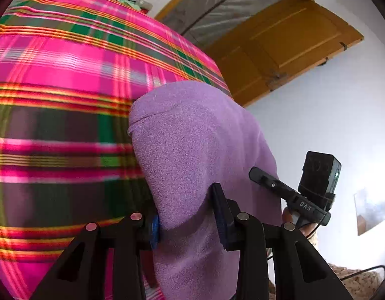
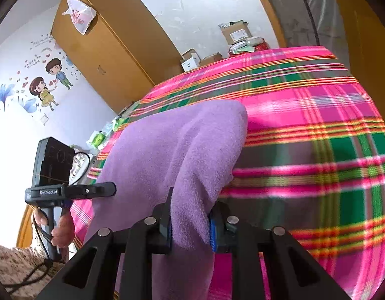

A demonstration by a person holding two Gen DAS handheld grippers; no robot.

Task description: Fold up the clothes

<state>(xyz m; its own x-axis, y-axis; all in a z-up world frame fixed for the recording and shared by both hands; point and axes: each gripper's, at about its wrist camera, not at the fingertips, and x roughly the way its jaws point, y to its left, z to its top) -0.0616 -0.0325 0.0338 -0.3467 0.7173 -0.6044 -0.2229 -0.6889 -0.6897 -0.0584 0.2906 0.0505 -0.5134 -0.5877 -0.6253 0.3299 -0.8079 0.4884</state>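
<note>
A purple fleece cloth hangs lifted over a bed covered by a pink and green plaid sheet. My left gripper is shut on the cloth's near edge, its pads pressing a bunched fold. In the right wrist view the same purple cloth drapes away from my right gripper, which is shut on another part of its edge. Each view shows the other tool beside the cloth: the right gripper's black handle and the left gripper's black handle, held by a person's hand. The cloth hides its own lower part.
The plaid sheet fills the space ahead. A wooden door stands beyond the bed. A wooden wardrobe and cardboard boxes sit at the bed's far side. A patterned floor covering lies below.
</note>
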